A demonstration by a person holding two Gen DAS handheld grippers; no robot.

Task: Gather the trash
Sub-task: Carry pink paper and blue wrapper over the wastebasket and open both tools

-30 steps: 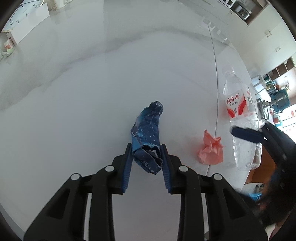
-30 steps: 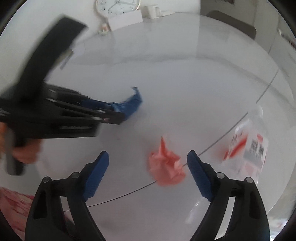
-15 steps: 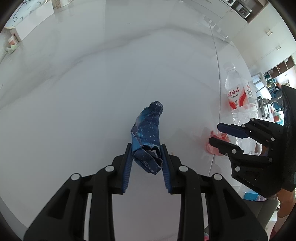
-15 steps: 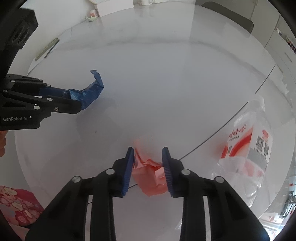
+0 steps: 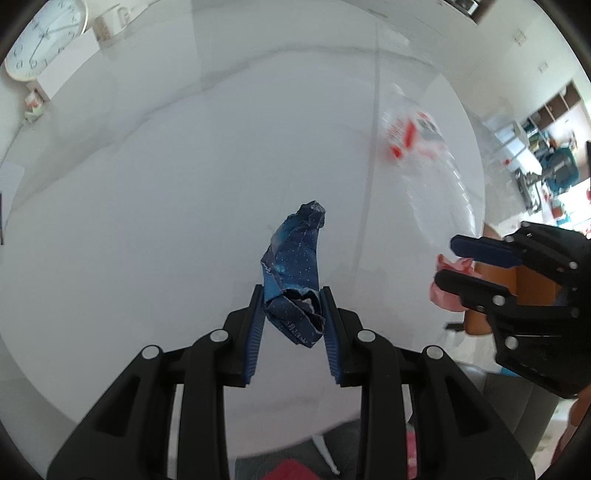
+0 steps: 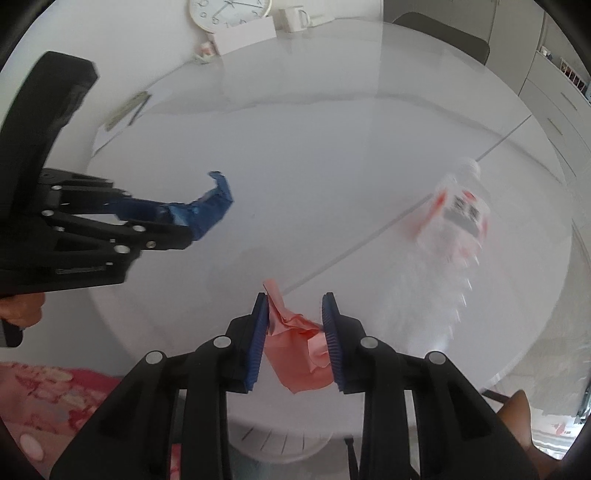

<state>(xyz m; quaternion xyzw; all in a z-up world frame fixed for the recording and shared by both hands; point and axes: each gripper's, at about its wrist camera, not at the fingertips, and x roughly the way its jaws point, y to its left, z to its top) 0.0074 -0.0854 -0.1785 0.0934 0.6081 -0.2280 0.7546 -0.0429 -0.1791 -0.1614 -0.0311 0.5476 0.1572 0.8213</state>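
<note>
My left gripper (image 5: 291, 295) is shut on a crumpled dark blue wrapper (image 5: 295, 273) and holds it above the round white table (image 5: 147, 221). My right gripper (image 6: 294, 301) is shut on a crumpled pink paper (image 6: 299, 354), lifted near the table's front edge. The left gripper (image 6: 184, 229) with the blue wrapper (image 6: 210, 206) also shows at the left of the right wrist view. The right gripper (image 5: 450, 258) with the pink paper (image 5: 448, 291) shows at the right of the left wrist view. A clear plastic bottle (image 6: 458, 218) with a red and white label lies on the table, blurred.
A wall clock (image 6: 229, 11), a white box (image 6: 245, 35) and a mug (image 6: 295, 18) stand at the table's far edge. A flat card (image 6: 125, 110) lies at the far left. A seam (image 6: 369, 240) crosses the tabletop. A chair back (image 6: 443, 33) is behind the table.
Both grippers have lifted and pulled back from the table with their trash. The right gripper went from open around the pink paper to shut on it.
</note>
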